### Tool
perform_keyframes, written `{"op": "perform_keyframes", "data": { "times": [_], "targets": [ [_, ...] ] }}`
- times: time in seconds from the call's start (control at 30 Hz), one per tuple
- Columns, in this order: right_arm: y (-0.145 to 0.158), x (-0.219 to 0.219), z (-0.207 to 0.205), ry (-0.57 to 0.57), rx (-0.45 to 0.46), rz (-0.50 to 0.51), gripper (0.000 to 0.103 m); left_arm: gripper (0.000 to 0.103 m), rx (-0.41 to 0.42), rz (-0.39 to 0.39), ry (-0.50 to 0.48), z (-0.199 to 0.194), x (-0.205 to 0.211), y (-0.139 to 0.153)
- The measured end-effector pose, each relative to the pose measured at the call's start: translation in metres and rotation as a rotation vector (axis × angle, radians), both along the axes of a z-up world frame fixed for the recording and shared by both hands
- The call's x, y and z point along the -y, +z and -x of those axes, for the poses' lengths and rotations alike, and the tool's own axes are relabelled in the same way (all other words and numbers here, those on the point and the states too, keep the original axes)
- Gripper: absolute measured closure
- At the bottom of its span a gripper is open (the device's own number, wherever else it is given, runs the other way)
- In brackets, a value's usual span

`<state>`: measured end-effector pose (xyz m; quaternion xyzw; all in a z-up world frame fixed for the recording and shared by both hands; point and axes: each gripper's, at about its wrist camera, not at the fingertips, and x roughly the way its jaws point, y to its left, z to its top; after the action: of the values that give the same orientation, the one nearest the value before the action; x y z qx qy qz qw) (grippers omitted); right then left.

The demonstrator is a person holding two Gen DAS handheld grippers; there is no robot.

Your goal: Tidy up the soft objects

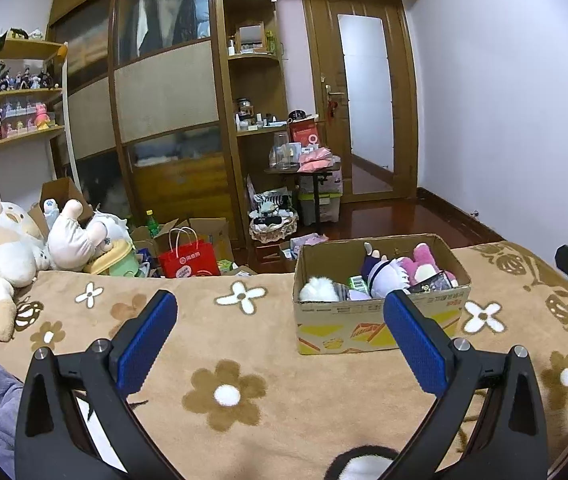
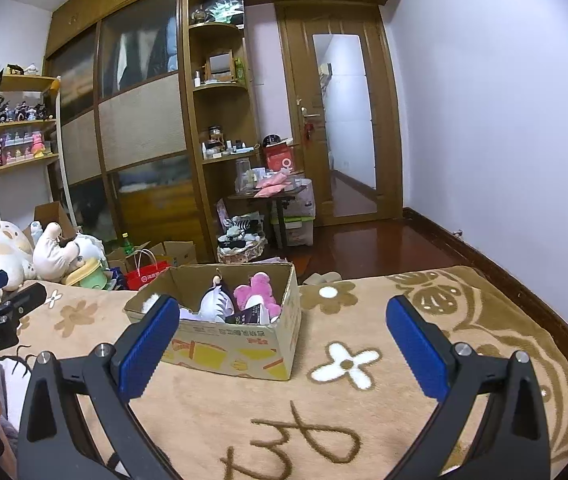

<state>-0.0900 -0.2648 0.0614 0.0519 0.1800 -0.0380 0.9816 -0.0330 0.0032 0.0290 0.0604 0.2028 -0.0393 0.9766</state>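
A cardboard box (image 1: 380,322) stands on the tan flowered blanket (image 1: 244,360) and holds several plush toys, among them a pink one (image 1: 424,260) and a white and purple one (image 1: 384,276). In the right wrist view the box (image 2: 244,344) is ahead on the left. My left gripper (image 1: 280,316) is open and empty above the blanket, left of the box. My right gripper (image 2: 282,320) is open and empty, with the box near its left finger. A black and white plush (image 1: 364,464) shows partly at the bottom edge under the left gripper.
Large plush toys (image 1: 0,256) lie at the bed's left end. A red paper bag (image 1: 188,258), open cartons and a basket (image 1: 272,224) crowd the floor beyond the bed. A wardrobe, shelves, a small table (image 1: 304,168) and a door (image 1: 364,100) stand behind.
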Motion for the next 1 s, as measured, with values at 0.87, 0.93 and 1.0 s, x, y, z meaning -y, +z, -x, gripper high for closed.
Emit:
{"op": "perform_keyframes", "data": {
  "times": [0.87, 0.93, 1.0],
  "targets": [
    [-0.012, -0.002, -0.008, 0.005, -0.027, 0.017, 0.000, 0.001, -0.049, -0.067, -0.021, -0.011, 0.011, -0.016],
    [-0.012, -0.002, -0.008, 0.003, -0.027, 0.018, 0.000, 0.001, -0.051, -0.068, -0.022, -0.011, 0.011, -0.016],
    [-0.012, -0.002, -0.008, 0.003, -0.027, 0.017, 0.000, 0.001, -0.050, -0.068, -0.022, -0.010, 0.011, -0.016]
  ]
}}
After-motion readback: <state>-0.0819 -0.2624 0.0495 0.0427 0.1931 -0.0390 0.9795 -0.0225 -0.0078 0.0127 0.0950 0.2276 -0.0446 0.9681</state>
